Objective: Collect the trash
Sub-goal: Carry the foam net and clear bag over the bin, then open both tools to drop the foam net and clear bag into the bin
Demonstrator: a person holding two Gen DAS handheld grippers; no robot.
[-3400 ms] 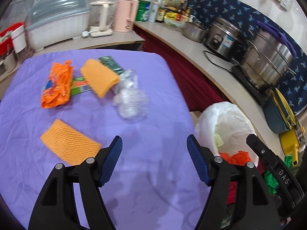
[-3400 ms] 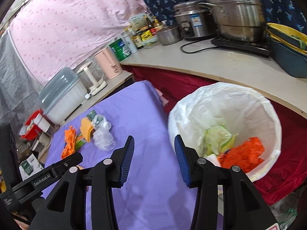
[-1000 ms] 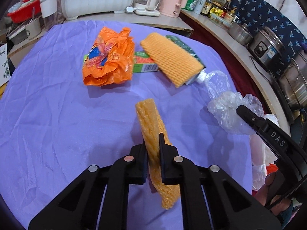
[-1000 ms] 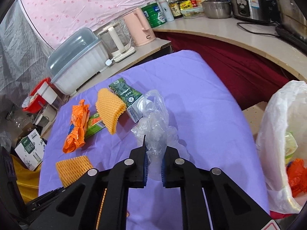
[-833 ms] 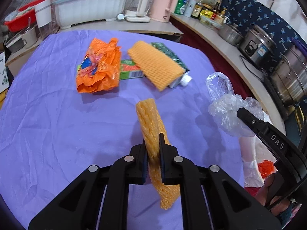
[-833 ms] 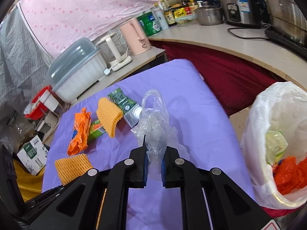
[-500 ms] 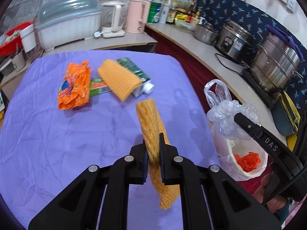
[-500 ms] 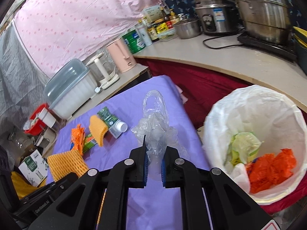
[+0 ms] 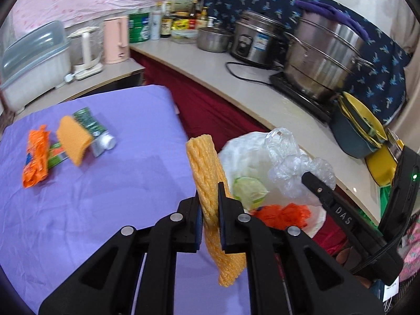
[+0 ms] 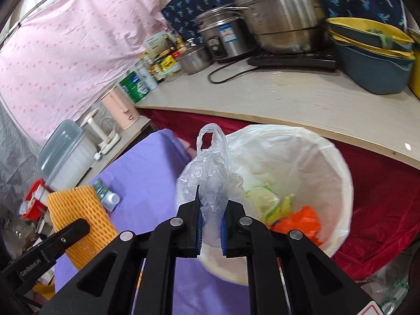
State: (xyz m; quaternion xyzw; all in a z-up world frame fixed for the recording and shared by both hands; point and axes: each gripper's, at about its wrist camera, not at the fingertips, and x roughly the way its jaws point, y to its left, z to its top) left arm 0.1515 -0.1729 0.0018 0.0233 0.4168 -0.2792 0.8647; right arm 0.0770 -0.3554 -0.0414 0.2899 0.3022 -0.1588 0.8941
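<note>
Both my tongs have swung off the table toward the bin since half a second ago, each with its catch clamped. My left gripper [image 9: 210,219] is clenched on the foam net [image 9: 207,183], which stands up between the blue pads [image 9: 198,220] and hangs down below them, right at the table's edge next to the bin [image 9: 237,152]. My right gripper [image 10: 211,225] is pinched tight on the clear bag [image 10: 214,183], crumpled, with its handle loop sticking up, held over the near rim of the bin [image 10: 344,183]. The bin has a white liner and already holds a pale green scrap [image 10: 262,199] and something orange [image 10: 302,223]. Back on the purple cloth [image 9: 105,197] lie a second foam net [image 9: 72,139], a green tube with a white cap [image 9: 95,134] just beside it, an orange wrapper [image 9: 35,162] and a little green box [image 9: 56,155] poking out between those. Past the bin runs the counter [image 10: 302,99] with a big steel pot [image 9: 325,60], a rice cooker [image 9: 252,42], stacked basins [image 10: 372,60], bottles [image 9: 181,18], a pink kettle [image 9: 115,39] and a lidded white container [image 9: 29,63].
</note>
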